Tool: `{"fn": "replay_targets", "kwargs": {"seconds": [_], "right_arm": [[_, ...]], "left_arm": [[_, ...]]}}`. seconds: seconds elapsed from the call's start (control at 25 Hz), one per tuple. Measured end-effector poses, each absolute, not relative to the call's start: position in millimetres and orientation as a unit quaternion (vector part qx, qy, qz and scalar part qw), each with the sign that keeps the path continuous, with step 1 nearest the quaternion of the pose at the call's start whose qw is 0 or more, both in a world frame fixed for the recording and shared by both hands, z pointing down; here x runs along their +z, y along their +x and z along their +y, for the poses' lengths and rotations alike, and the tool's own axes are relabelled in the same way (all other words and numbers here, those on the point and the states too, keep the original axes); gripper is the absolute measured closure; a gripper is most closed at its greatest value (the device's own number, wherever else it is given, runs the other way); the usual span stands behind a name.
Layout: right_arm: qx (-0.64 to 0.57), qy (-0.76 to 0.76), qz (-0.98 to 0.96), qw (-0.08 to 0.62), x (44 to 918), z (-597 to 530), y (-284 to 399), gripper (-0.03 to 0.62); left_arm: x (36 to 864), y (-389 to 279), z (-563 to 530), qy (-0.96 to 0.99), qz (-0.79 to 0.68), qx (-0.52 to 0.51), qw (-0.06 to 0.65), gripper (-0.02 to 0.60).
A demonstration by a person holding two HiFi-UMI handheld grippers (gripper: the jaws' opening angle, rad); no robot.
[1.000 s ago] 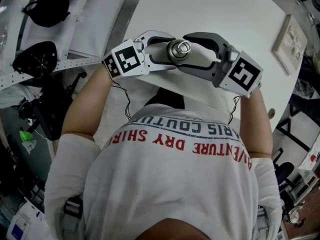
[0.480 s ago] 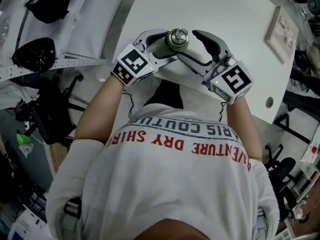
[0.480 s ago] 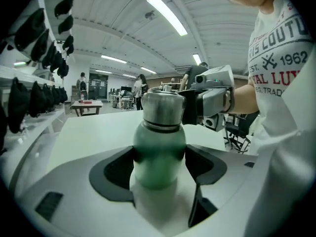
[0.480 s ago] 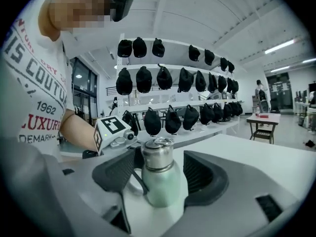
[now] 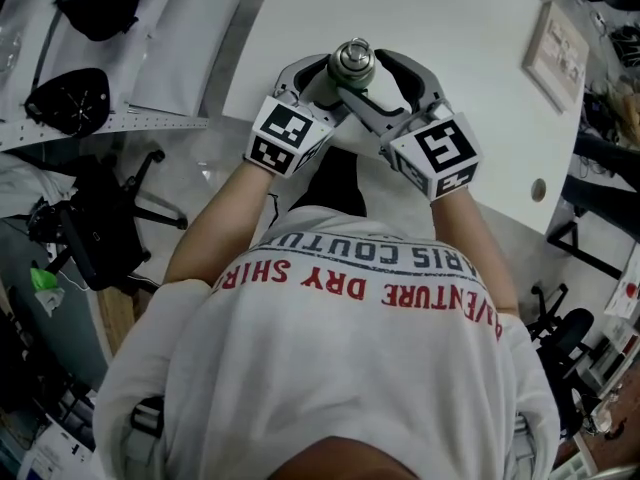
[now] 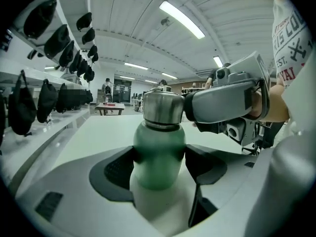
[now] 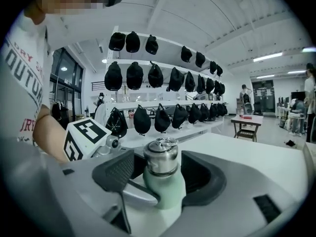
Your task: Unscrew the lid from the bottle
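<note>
A pale green bottle [image 6: 158,157] with a steel lid [image 5: 352,63] stands upright on the white table [image 5: 460,18], close to its near edge. My left gripper [image 6: 158,169] is shut on the bottle's green body, a dark pad pressed to each side. It comes in from the left in the head view, and its marker cube [image 5: 290,133] faces up. My right gripper [image 7: 162,174] comes in from the right, higher up, and is shut on the steel lid [image 7: 161,161]. In the left gripper view the right gripper's grey finger [image 6: 222,105] lies against the lid's right side.
A framed board [image 5: 555,53] lies at the table's right end, and there is a round hole [image 5: 538,190] near the edge. Shelves with black caps [image 5: 70,98] run along the left. An office chair base [image 5: 135,213] stands below them. My torso in a white shirt fills the lower head view.
Both grippers and the bottle have moved away from my body across the table. The two marker cubes have swung closer together, and the right gripper has turned around the lid.
</note>
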State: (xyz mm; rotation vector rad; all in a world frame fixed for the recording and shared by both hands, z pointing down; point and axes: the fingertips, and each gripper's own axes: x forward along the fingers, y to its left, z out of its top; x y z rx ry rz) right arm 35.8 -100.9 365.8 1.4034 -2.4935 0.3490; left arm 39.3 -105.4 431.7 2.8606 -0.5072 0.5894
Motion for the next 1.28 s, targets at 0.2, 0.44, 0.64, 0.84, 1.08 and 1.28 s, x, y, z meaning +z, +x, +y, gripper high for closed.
{"fn": "replay_targets", "kwargs": {"seconds": [0.2,0.44,0.64,0.84,1.08,1.28], "right_arm": [[0.119,0.497,-0.849,0.133,365.4,-107.4,35.5,0.298],[0.109,0.512,-0.842,0.132,363.4,-111.3,36.3,0.355],[0.104,0.51,-0.843,0.137,363.2,-111.1,36.3,0.362],[0.102,0.501,-0.848,0.142,363.5,-110.3,37.6,0.364],[0.104,0.475,-0.861,0.151,365.1,-110.7,35.6,0.364],[0.101,0.437,-0.878,0.166,365.5,-108.8,33.9,0.364]], "left_arm": [[430.7,39.8,-105.1,0.958,-0.193,0.192,0.091,0.238],[432.0,40.4,-104.2,0.956,-0.204,0.191,0.094,0.238],[431.4,40.3,-103.8,0.956,-0.203,0.19,0.092,0.238],[431.6,41.1,-103.7,0.958,-0.195,0.192,0.088,0.239],[431.1,39.6,-104.6,0.963,-0.167,0.193,0.081,0.239],[431.8,38.9,-103.6,0.969,-0.126,0.201,0.072,0.239]]}}
